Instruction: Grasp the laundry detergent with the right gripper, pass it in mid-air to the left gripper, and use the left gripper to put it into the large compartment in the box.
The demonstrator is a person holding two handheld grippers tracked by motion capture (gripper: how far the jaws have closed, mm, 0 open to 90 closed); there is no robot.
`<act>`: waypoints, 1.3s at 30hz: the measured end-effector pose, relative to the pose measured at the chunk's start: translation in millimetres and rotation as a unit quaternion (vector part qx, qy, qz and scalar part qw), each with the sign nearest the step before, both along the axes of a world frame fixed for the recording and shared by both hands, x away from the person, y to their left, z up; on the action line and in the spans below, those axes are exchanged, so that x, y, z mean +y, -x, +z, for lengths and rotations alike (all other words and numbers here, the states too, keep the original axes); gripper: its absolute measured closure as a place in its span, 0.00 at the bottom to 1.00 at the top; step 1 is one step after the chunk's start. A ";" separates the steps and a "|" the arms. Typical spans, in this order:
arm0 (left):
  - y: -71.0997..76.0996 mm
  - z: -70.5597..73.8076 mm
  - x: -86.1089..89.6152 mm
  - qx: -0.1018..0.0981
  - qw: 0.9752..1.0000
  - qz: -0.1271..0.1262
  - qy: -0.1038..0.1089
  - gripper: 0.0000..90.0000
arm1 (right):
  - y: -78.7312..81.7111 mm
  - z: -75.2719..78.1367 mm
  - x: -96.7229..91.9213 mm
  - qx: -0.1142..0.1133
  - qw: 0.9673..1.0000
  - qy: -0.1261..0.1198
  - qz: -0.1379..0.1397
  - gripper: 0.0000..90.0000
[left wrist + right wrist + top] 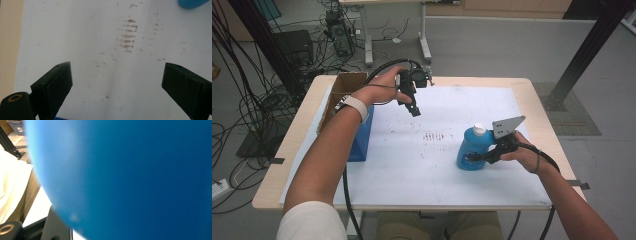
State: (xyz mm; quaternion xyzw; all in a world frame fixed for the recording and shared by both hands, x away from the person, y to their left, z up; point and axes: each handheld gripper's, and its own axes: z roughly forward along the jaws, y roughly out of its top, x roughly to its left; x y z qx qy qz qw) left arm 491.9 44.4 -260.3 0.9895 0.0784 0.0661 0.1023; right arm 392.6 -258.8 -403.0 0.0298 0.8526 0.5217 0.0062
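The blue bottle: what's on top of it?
A white cap tops the blue bottle. The right gripper is at its side; the grey plate hides what lies behind.

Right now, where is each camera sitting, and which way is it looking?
High view: above the person's side, looking forward and down on the table; both forearms, left tool and right tool show.
Left gripper view: rides the raised left tool, facing the smudged white mat; two black jaws apart.
Right gripper view: rides the right tool, pressed against the blue bottle.
Shared: the blue bottle, also in the high view.
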 end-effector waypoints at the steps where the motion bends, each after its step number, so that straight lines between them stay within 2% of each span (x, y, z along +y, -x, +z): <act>1: 0.0 0.2 -0.2 0.000 1.000 -0.001 -0.001 0.11 | 0.0 0.0 0.0 0.000 1.000 0.000 0.000 0.48; 39: 1.1 0.7 0.7 -0.002 1.000 0.001 0.001 0.11 | -0.4 0.7 0.6 0.003 1.000 0.004 0.000 0.48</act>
